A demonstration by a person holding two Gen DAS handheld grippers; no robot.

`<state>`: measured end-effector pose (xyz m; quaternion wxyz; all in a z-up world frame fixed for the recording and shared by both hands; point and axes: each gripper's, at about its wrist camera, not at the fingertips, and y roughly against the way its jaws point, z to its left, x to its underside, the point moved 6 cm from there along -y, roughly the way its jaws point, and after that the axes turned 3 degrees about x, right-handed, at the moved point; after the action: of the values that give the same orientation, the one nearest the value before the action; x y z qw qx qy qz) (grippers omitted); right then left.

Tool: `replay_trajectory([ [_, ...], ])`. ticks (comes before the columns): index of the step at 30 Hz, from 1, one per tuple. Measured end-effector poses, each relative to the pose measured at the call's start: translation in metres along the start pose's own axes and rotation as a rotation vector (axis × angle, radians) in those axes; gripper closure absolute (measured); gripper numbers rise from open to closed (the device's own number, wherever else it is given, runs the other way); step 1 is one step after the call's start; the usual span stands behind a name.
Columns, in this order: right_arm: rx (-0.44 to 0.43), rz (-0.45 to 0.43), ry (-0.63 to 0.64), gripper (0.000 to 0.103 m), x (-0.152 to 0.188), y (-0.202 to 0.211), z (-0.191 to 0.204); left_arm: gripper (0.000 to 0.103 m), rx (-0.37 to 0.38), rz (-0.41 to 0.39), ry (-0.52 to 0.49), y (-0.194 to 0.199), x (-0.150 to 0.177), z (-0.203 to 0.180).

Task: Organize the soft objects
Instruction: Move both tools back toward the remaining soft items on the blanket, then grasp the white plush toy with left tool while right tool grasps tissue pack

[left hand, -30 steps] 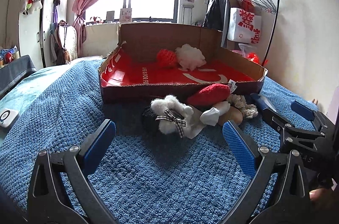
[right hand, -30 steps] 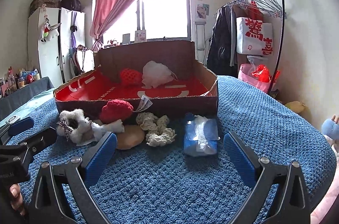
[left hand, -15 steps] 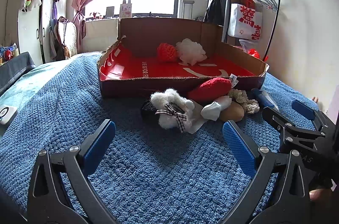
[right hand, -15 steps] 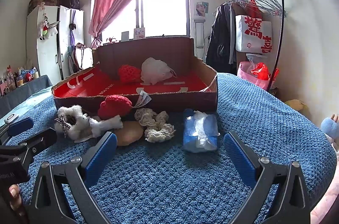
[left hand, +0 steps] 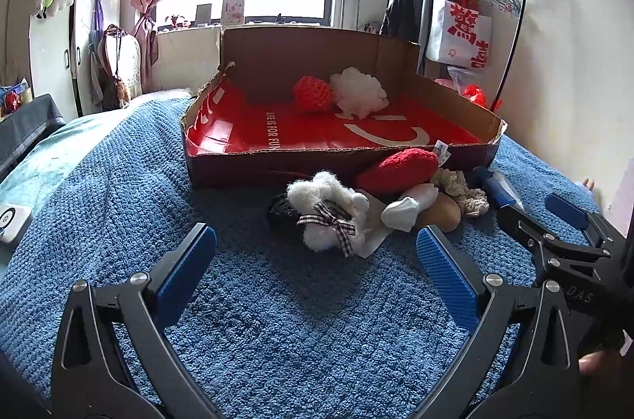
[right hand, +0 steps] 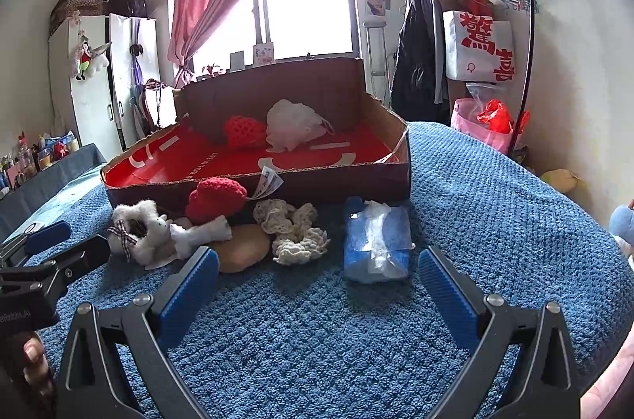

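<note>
A shallow cardboard box [left hand: 222, 163] [right hand: 340, 187] with a red lining sits on the blue bedspread. Inside it lie a red knit piece [left hand: 313, 94] [right hand: 243, 130] and a white puff [left hand: 358, 92] [right hand: 295, 125]. In front of the box lie a white fluffy toy with a plaid bow [left hand: 325, 217] [right hand: 136, 228], a red knit heart [left hand: 398, 169] [right hand: 216, 199], a tan pad [left hand: 442, 215] [right hand: 241, 248], a cream crochet piece [left hand: 461, 187] [right hand: 293, 230] and a blue tissue pack [right hand: 376, 240]. My left gripper [left hand: 317, 264] stands open just short of the toy. My right gripper [right hand: 319, 284] is open before the pile.
The blue bedspread [left hand: 277, 320] spreads wide on all sides. A small white device [left hand: 10, 226] lies at its left edge. White wardrobes [right hand: 99, 82] stand at the left, a clothes rack [right hand: 475, 34] at the right. A hand [right hand: 31, 367] holds the left gripper's handle.
Both grippers have risen a little and edged toward the pile, so the box floor shows more. Their fingers have stayed open, and no object has moved.
</note>
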<state>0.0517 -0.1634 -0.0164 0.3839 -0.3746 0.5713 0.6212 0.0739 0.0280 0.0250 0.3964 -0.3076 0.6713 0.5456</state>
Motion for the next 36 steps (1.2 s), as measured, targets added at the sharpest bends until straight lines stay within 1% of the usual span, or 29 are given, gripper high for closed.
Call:
replay_trajectory([
  [3,0.0,0.012,-0.001,0.0,-0.005,0.0,-0.002,0.0,0.005,0.034,0.003,-0.004,-0.003,0.003],
  [7,0.01,0.024,0.004,0.0,-0.016,-0.002,-0.007,0.0,0.003,0.061,-0.009,-0.008,-0.011,0.008],
  [14,0.026,0.119,0.005,0.0,-0.028,-0.021,-0.02,0.0,0.058,0.123,-0.001,-0.026,-0.024,0.013],
  [23,0.041,0.215,0.033,0.0,-0.03,-0.043,-0.031,0.0,0.112,0.163,-0.045,-0.042,-0.033,0.011],
  [27,0.049,0.249,0.055,0.0,-0.027,-0.048,-0.034,0.0,0.145,0.165,-0.097,-0.041,-0.037,0.004],
  [31,0.066,0.285,0.063,0.0,-0.025,-0.054,-0.038,0.001,0.16,0.171,-0.182,-0.042,-0.038,-0.006],
  [33,0.061,0.303,0.059,0.001,-0.022,-0.058,-0.04,0.006,0.158,0.184,-0.207,-0.046,-0.037,-0.009],
  [34,0.06,0.313,0.057,0.003,-0.021,-0.06,-0.041,0.013,0.163,0.194,-0.219,-0.048,-0.036,-0.01],
  [35,0.057,0.323,0.055,0.009,-0.019,-0.062,-0.041,0.023,0.168,0.208,-0.232,-0.051,-0.034,-0.012],
  [36,0.056,0.336,0.053,0.017,-0.017,-0.064,-0.042,0.028,0.172,0.223,-0.244,-0.054,-0.032,-0.012],
])
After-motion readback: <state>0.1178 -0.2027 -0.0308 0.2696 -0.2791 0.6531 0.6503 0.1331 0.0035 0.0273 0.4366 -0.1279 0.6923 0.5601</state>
